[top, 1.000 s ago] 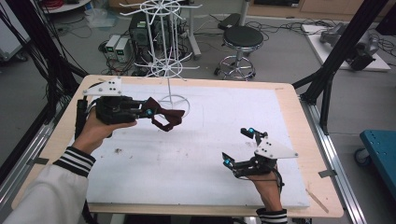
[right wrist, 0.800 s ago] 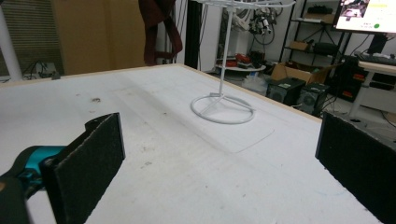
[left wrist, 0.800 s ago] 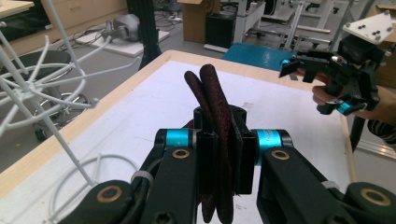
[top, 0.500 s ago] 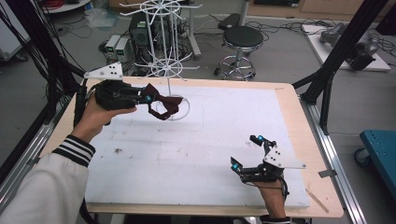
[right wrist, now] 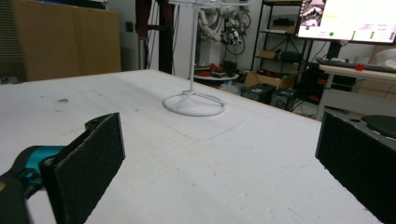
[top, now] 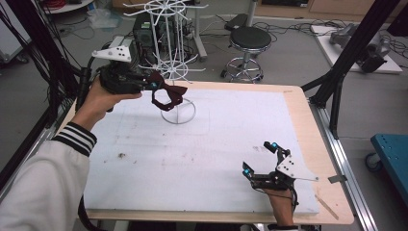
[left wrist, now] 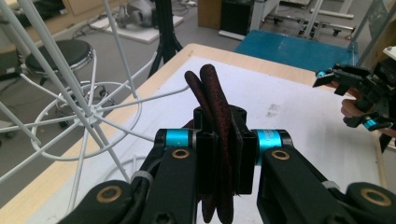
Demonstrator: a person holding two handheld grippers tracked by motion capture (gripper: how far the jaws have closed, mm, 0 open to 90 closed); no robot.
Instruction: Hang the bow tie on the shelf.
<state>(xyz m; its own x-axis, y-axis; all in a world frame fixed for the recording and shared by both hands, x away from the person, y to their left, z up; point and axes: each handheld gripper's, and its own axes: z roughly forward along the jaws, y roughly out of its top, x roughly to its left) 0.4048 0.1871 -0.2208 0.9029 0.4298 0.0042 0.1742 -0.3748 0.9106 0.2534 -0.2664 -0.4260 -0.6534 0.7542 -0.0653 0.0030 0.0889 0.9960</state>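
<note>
Jaws of the left gripper [top: 153,86] pinch a dark red scrunchie [top: 168,95] beside the white wire rack [top: 169,48], while the right gripper [top: 260,161] rests spread wide on the table [top: 202,144].

- The white wire rack [top: 168,29] is cut by the top edge of the high view.
- The lower part of the dark red band [left wrist: 219,135] is hidden between the left claw [left wrist: 219,158] jaws.
- Text on the monitor [right wrist: 348,18], upper right, is too blurred to read.

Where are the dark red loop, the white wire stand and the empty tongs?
dark red loop [left wrist: 215,100], left gripper view, upper bend
white wire stand [top: 178,111], high view, base ring
right tongs [top: 262,159], high view, open gap
</note>
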